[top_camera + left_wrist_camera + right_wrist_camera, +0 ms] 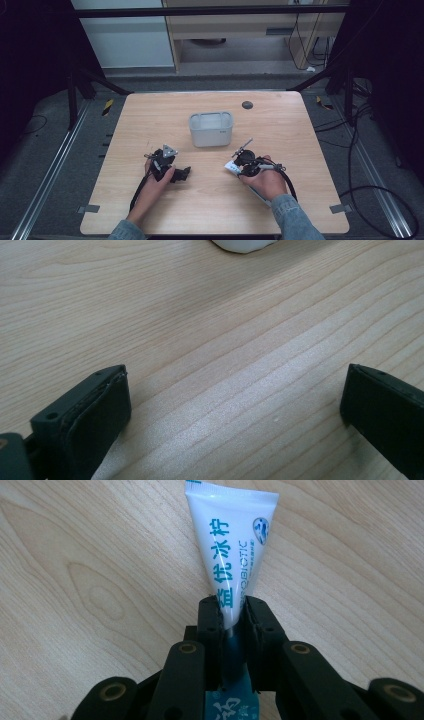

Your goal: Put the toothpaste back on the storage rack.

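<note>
White tube (231, 555) lying on the pale wood tabletop (210, 200), pinched near its narrow end by my right claw (232, 611) while my left claw (235, 410) rests spread; grip firmly, lift level, then carry toward the grey bin (211, 128).

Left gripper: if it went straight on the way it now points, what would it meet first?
Probably the white container; ahead of the open left gripper lies bare table until then, though depth is hard to judge.

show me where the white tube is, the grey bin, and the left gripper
white tube (231, 555), right gripper view, printed middle of its body.
grey bin (211, 134), high view, front wall.
left gripper (235, 405), left gripper view, midway between its open jaws.
</note>
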Tool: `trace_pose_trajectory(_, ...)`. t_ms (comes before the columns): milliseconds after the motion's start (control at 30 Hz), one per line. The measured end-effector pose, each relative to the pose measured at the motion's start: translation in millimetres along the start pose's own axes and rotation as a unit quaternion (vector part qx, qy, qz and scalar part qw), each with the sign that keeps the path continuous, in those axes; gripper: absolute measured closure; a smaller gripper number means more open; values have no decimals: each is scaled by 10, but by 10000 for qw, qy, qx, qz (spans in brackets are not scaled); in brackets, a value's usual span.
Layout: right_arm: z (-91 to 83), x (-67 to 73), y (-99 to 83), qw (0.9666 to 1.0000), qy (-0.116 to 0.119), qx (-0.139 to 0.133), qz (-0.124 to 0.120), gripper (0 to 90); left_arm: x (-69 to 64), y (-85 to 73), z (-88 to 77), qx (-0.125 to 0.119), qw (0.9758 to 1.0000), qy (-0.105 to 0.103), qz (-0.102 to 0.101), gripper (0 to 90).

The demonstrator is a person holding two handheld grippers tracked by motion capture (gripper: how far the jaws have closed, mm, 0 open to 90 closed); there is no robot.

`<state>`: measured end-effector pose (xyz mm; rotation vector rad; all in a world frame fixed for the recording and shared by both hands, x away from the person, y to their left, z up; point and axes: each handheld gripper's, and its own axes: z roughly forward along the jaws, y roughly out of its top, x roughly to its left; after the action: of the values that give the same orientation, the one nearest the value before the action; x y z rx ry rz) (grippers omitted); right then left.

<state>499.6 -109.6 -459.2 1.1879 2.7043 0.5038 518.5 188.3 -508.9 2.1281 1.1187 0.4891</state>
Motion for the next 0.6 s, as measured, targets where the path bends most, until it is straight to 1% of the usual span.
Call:
trace_pose_trajectory(67, -6, -3, -3, 10000, -15, -21, -33, 788, 0, 0, 0, 1, 10000, 0, 1, 0)
trace_pose_trajectory(100, -25, 1, -11, 10000, 3, -47, 20, 789, 0, 0, 0, -1, 10000, 0, -2, 0)
trace_pose_trajectory(133, -67, -16, -20, 9999, -23, -120, -1, 790, 0, 0, 0, 0, 10000, 0, -1, 0)
trace_pose_trajectory(167, -67, -16, -20, 9999, -23, -120, -1, 790, 0, 0, 0, 0, 10000, 0, -1, 0)
trace_pose_trajectory(200, -115, -32, -31, 9998, -48, -160, 47, 791, 0, 0, 0, 0, 10000, 0, -2, 0)
trace_pose_trajectory(233, -115, -32, -31, 9998, -48, -160, 47, 791, 0, 0, 0, 0, 10000, 0, -2, 0)
trace_pose_trajectory(267, -169, -61, -42, 9997, -78, -214, 62, 793, 0, 0, 0, 0, 10000, 0, -2, 0)
trace_pose_trajectory(300, -169, -61, -42, 9997, -78, -214, 62, 793, 0, 0, 0, 0, 10000, 0, -2, 0)
trace_pose_trajectory(333, -227, -81, -53, 9995, -109, -255, 135, 795, 0, 0, 0, 0, 10000, 0, 0, 0)
trace_pose_trajectory(400, -250, -89, -56, 9995, -123, -254, 162, 797, 0, 0, 0, -1, 10000, 1, 0, 0)
trace_pose_trajectory(433, -306, -110, -70, 9992, -180, -292, 195, 800, 0, 0, 0, 0, 10000, 0, -2, 0)
trace_pose_trajectory(500, -350, -133, -81, 9989, -276, -322, 202, 803, 0, 0, 0, 0, 10000, 0, -1, 0)
trace_pose_trajectory(533, -350, -133, -81, 9989, -276, -322, 202, 803, 0, 0, 0, -1, 10000, 0, -2, 0)
trace_pose_trajectory(567, -416, -166, -97, 9982, -362, -400, 265, 806, 0, 0, 0, -3, 10000, 2, -1, 0)
trace_pose_trajectory(600, -416, -166, -97, 9982, -362, -400, 265, 806, 0, 0, 0, -3, 10000, 2, -1, 0)
